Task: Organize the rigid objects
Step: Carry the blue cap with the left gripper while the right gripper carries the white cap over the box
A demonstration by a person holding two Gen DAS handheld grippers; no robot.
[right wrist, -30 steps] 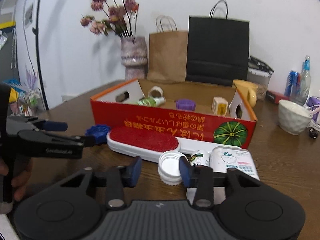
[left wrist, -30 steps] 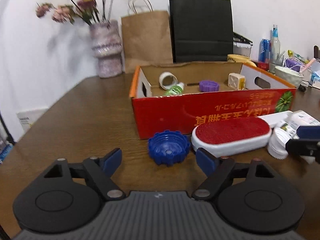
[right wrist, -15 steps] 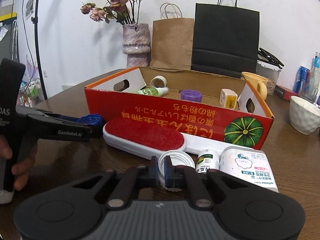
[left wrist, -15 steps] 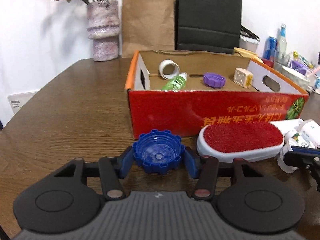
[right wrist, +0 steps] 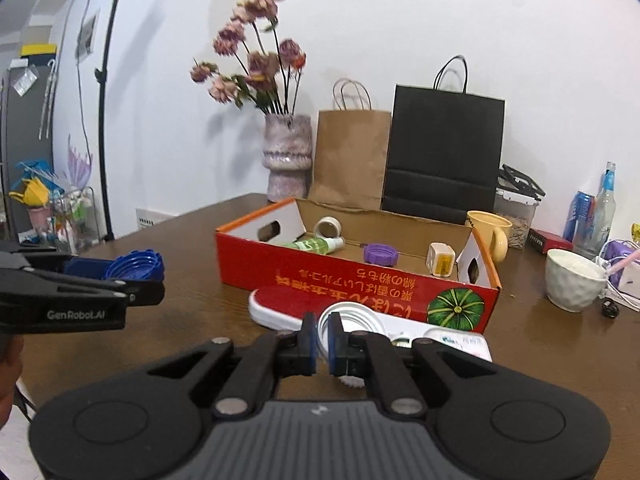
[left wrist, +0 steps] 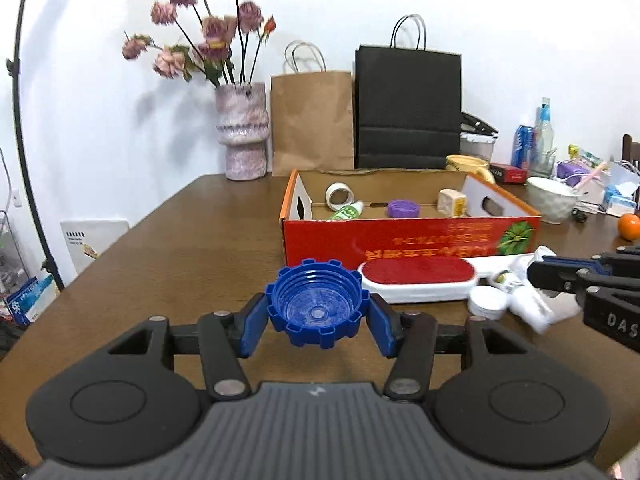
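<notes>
My left gripper point(left wrist: 318, 320) is shut on a blue toothed lid point(left wrist: 318, 307) and holds it above the table, open side up; the lid also shows in the right wrist view point(right wrist: 136, 266). My right gripper point(right wrist: 323, 346) is shut on the rim of a white lid point(right wrist: 352, 322), lifted off the table. The red cardboard box point(left wrist: 408, 236) point(right wrist: 360, 280) stands ahead and holds a tape roll point(left wrist: 339, 196), a green tube point(left wrist: 346, 212), a purple lid point(left wrist: 403, 209) and a small cream box point(left wrist: 452, 202). A red lint brush point(left wrist: 418, 276) lies in front of the box.
White bottles point(left wrist: 528, 300) and a white lid point(left wrist: 488, 302) lie right of the brush. A vase point(left wrist: 242, 132), a brown bag point(left wrist: 312, 120) and a black bag point(left wrist: 408, 108) stand behind the box. A yellow mug point(right wrist: 488, 234), a white bowl point(right wrist: 574, 280) and bottles point(right wrist: 600, 208) crowd the right.
Both grippers have risen from the table, the left with the blue lid, the right with the white lid. One second ago both were open; they closed half a second ago.
</notes>
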